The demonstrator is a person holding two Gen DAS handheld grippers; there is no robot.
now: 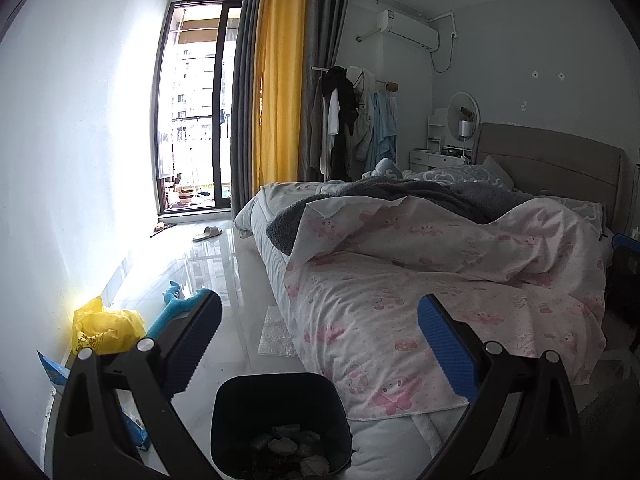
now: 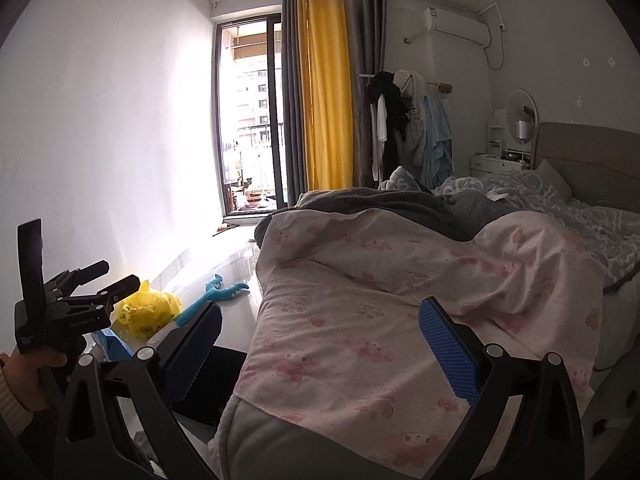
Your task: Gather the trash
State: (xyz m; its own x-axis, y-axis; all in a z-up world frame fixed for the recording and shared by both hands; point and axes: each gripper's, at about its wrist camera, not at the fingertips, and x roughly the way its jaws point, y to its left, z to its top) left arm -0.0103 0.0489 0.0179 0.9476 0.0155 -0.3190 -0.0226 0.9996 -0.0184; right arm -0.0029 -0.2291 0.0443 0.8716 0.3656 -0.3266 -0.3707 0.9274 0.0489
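the left gripper (image 1: 320,344) hangs over a black bin (image 1: 280,420) at the foot corner of the bed (image 1: 400,300), its blue pads (image 1: 448,352) spread wide and gripping nothing. crumpled trash (image 1: 288,446) lies in the bottom of the bin, which stands on the floor (image 1: 216,256) touching the bed's corner. in the right wrist view the left gripper (image 2: 114,276) shows again at the left edge, tilted upward, with a hand (image 2: 24,376) in a pale cuff wrapped around its grip. the right gripper (image 2: 320,344) is held above the pink-print cover (image 2: 400,288) near the bed's foot edge, jaws likewise released and empty. more litter sits along the wall (image 1: 80,140): a yellow bag (image 1: 106,330) by the skirting, a blue packet (image 1: 54,372) just beside it, and a sheet of bubble wrap (image 1: 278,332) against the bed's side. a teal toy (image 1: 176,310) lies on the floor beyond the bag. the glossy strip of floor between wall and bed runs open toward the balcony door (image 1: 196,108), with a slipper (image 1: 208,233) near the sill.
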